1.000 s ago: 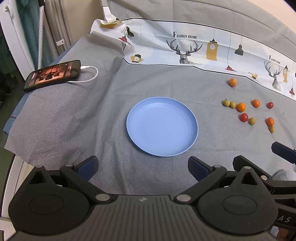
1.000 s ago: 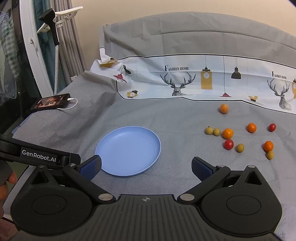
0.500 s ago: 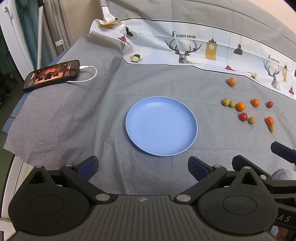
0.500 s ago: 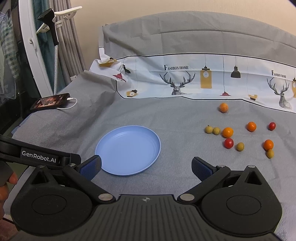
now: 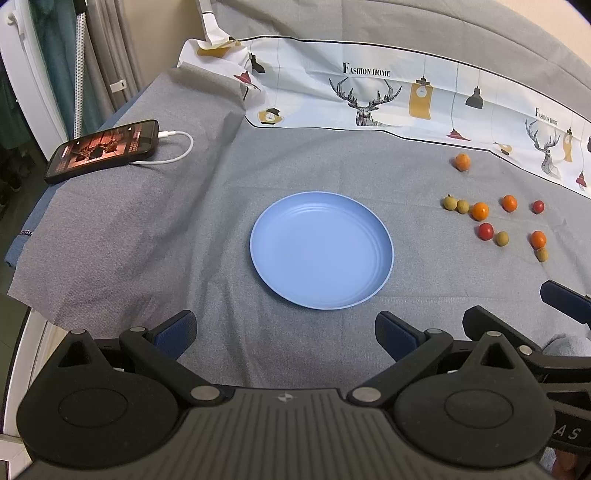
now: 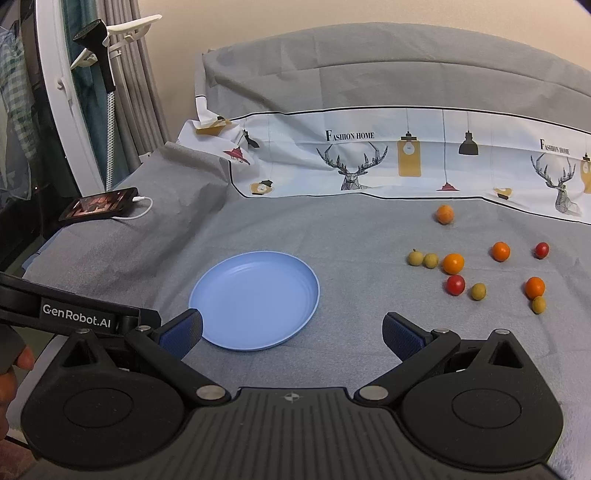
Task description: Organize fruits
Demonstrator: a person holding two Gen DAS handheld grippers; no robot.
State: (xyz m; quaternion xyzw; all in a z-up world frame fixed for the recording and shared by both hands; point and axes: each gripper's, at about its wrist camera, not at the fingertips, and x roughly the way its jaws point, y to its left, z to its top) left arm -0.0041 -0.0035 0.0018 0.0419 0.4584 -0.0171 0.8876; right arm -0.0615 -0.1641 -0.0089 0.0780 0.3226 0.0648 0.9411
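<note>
Grippers, left gripper (image 5: 284,334) and right gripper (image 6: 291,334), hover spread apart and empty. Beyond sits the bare blue plate (image 5: 321,249); farther right the fruits (image 6: 453,263) lie scattered. Round, they could roll away if nudged.

Left wrist view: mounted behind the left hand-held gripper (image 5: 286,332), looking forward and steeply down over the gray-covered bench (image 5: 147,236); blue plate (image 5: 321,249) near centre and close; scattered fruits (image 5: 495,221) off to the right; phone (image 5: 103,149) far left. Right wrist view: mounted behind the right hand-held gripper (image 6: 291,332), set further right and pitched lower, toward the far wall (image 6: 332,22); plate (image 6: 255,299) left of centre; fruits (image 6: 480,266) right; phone (image 6: 99,203) smaller, at far left. Shared by both: plate, fruits, phone, printed deer cloth (image 5: 369,96) along the far edge; each hand-held gripper caught at the other's frame edge.
</note>
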